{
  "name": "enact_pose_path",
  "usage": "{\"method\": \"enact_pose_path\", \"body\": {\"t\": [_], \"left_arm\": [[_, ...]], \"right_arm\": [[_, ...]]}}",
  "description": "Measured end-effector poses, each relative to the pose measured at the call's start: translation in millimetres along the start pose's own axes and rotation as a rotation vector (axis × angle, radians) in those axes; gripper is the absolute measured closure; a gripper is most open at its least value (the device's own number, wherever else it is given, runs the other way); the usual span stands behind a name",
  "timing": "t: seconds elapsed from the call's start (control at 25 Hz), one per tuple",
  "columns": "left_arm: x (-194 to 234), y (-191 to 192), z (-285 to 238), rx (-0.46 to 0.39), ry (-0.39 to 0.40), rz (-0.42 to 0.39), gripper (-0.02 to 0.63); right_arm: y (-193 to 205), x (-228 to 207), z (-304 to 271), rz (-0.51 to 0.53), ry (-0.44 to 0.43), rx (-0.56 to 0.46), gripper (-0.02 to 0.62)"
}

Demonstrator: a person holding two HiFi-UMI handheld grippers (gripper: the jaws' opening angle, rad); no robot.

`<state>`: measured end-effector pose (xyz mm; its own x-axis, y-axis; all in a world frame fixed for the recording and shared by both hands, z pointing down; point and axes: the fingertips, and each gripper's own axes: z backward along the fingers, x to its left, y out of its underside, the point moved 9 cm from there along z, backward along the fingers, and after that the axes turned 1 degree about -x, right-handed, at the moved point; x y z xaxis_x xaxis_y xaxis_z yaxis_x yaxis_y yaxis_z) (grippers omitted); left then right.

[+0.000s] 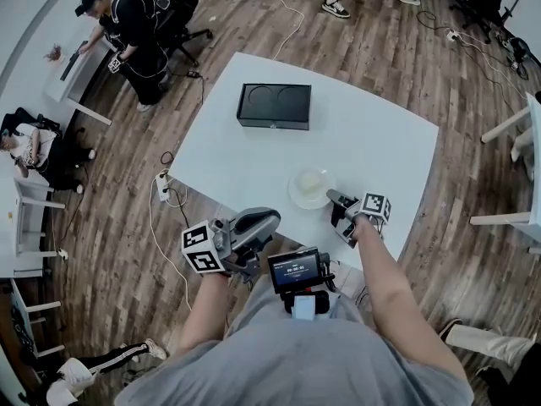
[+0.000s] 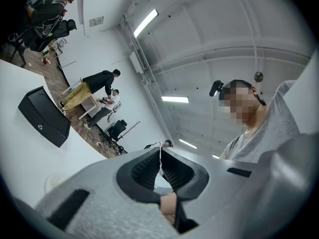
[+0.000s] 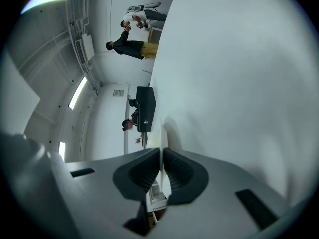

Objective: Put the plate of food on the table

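Plate (image 1: 308,186) seen on table (image 1: 372,134) near front edge, rim pinched between right gripper (image 1: 335,198) jaws. Left gripper (image 1: 269,219) held off table edge, jaws pressed together, empty. Black box (image 1: 274,106) placed farther back.

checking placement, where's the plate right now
Head view: the plate is at the near right of the white table, this side of the black box, its rim clamped by the right gripper.
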<state>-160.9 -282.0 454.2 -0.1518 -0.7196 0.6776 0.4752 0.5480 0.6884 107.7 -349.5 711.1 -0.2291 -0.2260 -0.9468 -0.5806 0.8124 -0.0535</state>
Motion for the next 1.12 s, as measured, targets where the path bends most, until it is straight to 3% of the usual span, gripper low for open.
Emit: {"method": "enact_pose_path", "body": {"t": [0.4,0.6,0.76,1.12], "left_arm": [[-5,2,2,0.002,0.005,-0.001,0.584],[-5,1,1,0.000,0.009,0.002,0.584],[-4,4,1,0.002,0.015,0.000,0.584],[-5,3,0,0.021,0.026,-0.006,0.584]], "right_arm": [[-5,4,1,0.043,0.124,-0.051,0.552],[-7,5,6,0.116,0.280,-0.056,0.552],[-10,8,9,0.255,0.401,-0.044,0.549],[-7,39,21,0.692,0.547,0.047,0.549]]}}
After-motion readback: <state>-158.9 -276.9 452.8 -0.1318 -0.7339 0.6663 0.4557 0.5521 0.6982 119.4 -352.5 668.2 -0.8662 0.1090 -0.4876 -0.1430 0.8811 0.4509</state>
